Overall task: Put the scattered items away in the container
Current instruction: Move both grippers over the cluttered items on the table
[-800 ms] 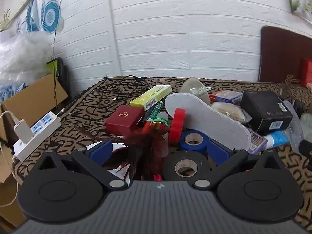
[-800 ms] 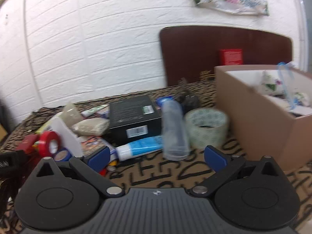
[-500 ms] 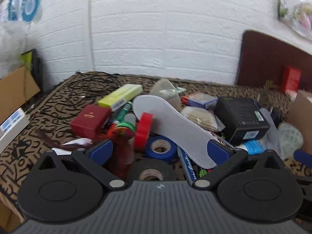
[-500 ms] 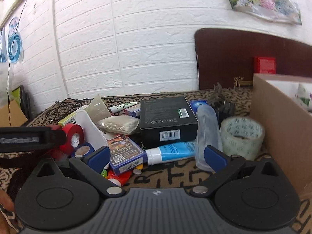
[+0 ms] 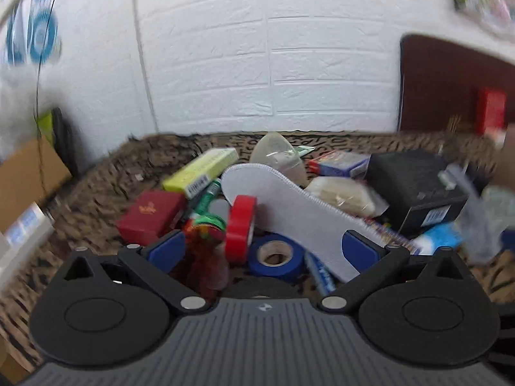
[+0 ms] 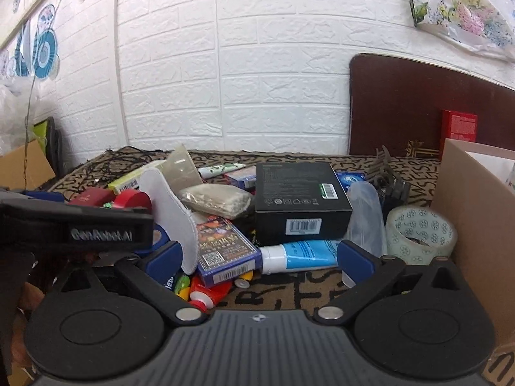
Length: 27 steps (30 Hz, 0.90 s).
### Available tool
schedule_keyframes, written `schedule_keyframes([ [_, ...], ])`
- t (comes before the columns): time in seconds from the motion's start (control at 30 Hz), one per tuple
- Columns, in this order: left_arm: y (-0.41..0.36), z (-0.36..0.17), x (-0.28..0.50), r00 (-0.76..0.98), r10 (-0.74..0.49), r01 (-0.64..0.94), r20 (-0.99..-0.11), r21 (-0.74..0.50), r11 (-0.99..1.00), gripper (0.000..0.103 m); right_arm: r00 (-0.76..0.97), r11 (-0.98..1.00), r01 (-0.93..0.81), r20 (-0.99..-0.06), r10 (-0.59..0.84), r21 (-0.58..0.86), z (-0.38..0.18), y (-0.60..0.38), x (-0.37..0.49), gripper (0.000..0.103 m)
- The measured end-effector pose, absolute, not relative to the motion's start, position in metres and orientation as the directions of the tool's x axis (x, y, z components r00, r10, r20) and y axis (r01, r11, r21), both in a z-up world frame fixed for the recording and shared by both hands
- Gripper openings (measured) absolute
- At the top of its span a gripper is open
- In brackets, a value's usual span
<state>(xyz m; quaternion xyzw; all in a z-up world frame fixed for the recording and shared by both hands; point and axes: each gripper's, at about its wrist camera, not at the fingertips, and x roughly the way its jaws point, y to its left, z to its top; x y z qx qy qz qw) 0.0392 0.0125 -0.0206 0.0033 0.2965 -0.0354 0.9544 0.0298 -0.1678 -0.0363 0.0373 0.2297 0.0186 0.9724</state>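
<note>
Left gripper (image 5: 262,246): fingers spread wide, nothing between the pads, hovering over the left part of the pile on the patterned cloth (image 5: 96,193). From the left in its view: red box (image 5: 151,214), yellow-green box (image 5: 201,169) behind it, green marker (image 5: 207,196), red tape roll (image 5: 240,226) standing on edge, blue tape roll (image 5: 276,255) lying flat just right of it. White insole (image 5: 289,212) slants across the middle, w/ a clear plastic bag (image 5: 276,156) behind. Further right a black box (image 5: 415,186). View is blurred at the edges.

Right gripper (image 6: 257,257): fingers also wide apart, empty, over the right part of the pile. Left to right in its view: card box (image 6: 222,251) w/ barcode, touching the insole; blue-white tube (image 6: 302,254) lying flat in front of the black box; clear bottle (image 6: 367,215); patterned clear tape roll (image 6: 420,234). The container, a cardboard box (image 6: 476,225), stands at far right, just beside that tape roll.
</note>
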Motion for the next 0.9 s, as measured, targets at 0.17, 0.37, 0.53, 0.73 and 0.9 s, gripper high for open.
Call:
schedule_keyframes([
  [0.17, 0.035, -0.026, 0.049, 0.807, -0.033, -0.070, -0.590, -0.151, 0.986, 0.103, 0.888, 0.996, -0.065, -0.452, 0.087, 0.063, -0.038, -0.159, 0.039, 0.103],
  [0.37, 0.029, -0.022, 0.052, 0.802, 0.042, -0.065, -0.596, -0.017, 0.998, 0.103, 0.888, 0.995, -0.088, -0.449, 0.099, 0.044, -0.040, -0.149, 0.039, 0.103],
  [0.53, 0.020, -0.021, 0.054, 0.817, 0.143, -0.048, -0.559, 0.181, 0.982, 0.103, 0.887, 0.994, -0.107, -0.449, 0.111, 0.034, -0.040, -0.146, 0.041, 0.103],
  [0.73, 0.020, -0.014, 0.064, 0.810, 0.025, 0.023, -0.586, 0.074, 0.997, 0.103, 0.885, 0.988, -0.154, -0.442, 0.149, 0.026, -0.037, -0.144, 0.049, 0.103],
  [0.9, 0.013, -0.014, 0.088, 0.786, 0.047, -0.014, -0.616, 0.059, 0.998, 0.103, 0.874, 0.981, -0.192, -0.448, 0.189, 0.038, -0.036, -0.144, 0.059, 0.103],
])
